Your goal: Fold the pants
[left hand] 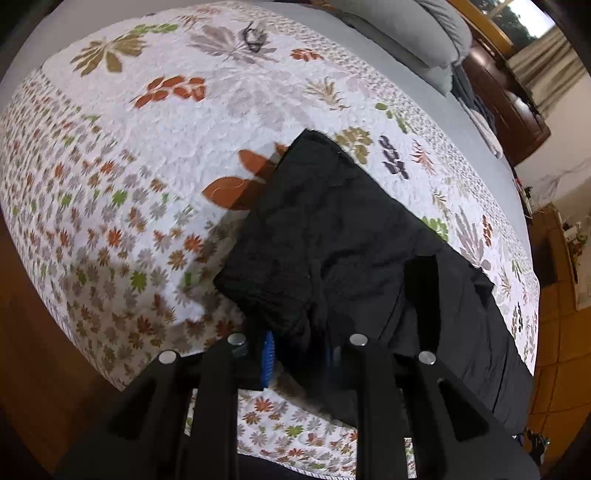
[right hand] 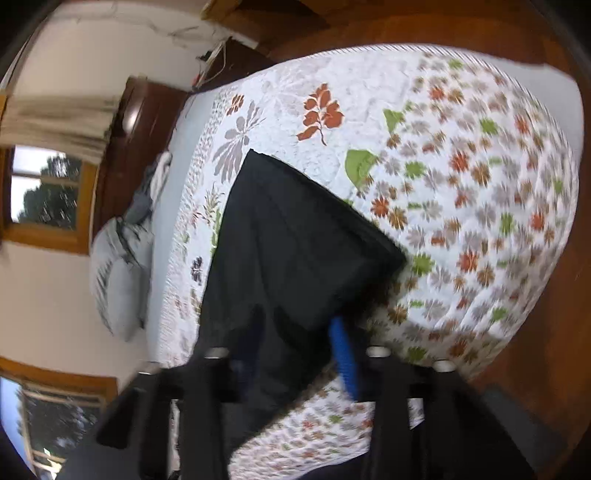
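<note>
Leaf-printed quilt covered the bed in the left wrist view, with a grey pillow at the far end and brown floor beside it. On the quilt lay the black pants, spread from the near edge of the bed toward its middle, partly doubled over and with a raised corner at the far end. The left gripper sat at the near edge of the cloth, its blue-ribbed fingers drawn close together with a bunched fold of the pants between them; the pads appeared to press on the fabric.

From the right wrist view, which was blurred, the same quilt filled the right side, with windows and a curtain to the left. The pants ran away from the camera as a dark wedge. The right gripper had its fingers closed in on the near edge of the cloth, which passed between them, so it too looked clamped on the pants.

Judged from this, the step in hand was taking hold of the near end with both grippers. The next move would call for lifting both grips evenly and carrying the edge over toward the far end without letting the fabric slip or twist.
</note>
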`<state>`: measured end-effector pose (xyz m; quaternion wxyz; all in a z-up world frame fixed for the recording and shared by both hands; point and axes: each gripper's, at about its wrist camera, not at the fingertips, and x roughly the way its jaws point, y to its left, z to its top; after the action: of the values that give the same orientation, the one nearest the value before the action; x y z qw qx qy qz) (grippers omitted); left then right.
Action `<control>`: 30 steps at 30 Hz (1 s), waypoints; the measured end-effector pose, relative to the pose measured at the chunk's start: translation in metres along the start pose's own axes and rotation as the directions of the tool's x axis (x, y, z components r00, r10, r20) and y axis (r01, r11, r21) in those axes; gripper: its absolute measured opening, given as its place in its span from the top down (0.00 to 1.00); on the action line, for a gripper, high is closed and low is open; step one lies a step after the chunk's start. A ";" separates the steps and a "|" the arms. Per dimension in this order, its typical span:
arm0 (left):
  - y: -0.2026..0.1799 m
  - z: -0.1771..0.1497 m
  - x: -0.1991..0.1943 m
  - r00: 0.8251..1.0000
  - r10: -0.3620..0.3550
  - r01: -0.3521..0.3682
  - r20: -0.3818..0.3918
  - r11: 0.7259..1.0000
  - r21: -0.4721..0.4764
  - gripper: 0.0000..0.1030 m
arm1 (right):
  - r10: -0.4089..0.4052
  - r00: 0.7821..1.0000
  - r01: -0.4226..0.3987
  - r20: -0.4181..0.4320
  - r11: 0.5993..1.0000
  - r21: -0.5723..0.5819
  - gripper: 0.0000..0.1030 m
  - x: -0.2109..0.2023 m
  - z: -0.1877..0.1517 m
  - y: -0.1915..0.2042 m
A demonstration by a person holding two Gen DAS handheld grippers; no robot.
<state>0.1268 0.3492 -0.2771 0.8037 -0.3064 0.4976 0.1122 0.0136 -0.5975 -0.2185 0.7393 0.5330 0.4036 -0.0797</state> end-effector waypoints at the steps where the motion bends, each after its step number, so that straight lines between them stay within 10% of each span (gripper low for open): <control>1: 0.002 -0.001 0.001 1.000 0.000 0.001 0.006 1.000 -0.018 0.82 | -0.005 1.000 0.005 0.003 1.000 -0.005 0.82 0.001 0.003 0.002; 11: 0.001 0.005 0.006 0.999 0.038 -0.037 0.018 0.998 -0.047 0.83 | -0.042 0.999 0.043 -0.026 0.999 0.022 0.85 0.015 0.008 -0.010; 14: 0.003 0.004 0.000 1.000 0.021 -0.021 0.011 0.999 -0.043 0.73 | 0.004 1.000 -0.006 0.031 0.998 0.069 0.72 -0.005 0.009 -0.017; 17: 0.002 0.003 -0.011 0.999 0.018 -0.017 0.041 1.000 -0.018 0.42 | -0.021 0.993 0.013 0.113 0.998 0.067 0.71 -0.032 0.009 -0.019; 30: -0.026 -0.004 0.001 0.996 0.087 -0.084 -0.017 0.990 0.113 0.21 | -0.063 0.998 0.064 0.011 0.997 -0.046 0.77 0.010 0.006 0.002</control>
<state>0.1371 0.3268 -0.2694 0.8085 -0.2404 0.5247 0.1148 0.0241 -0.5987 -0.2231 0.7504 0.5024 0.4186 -0.0964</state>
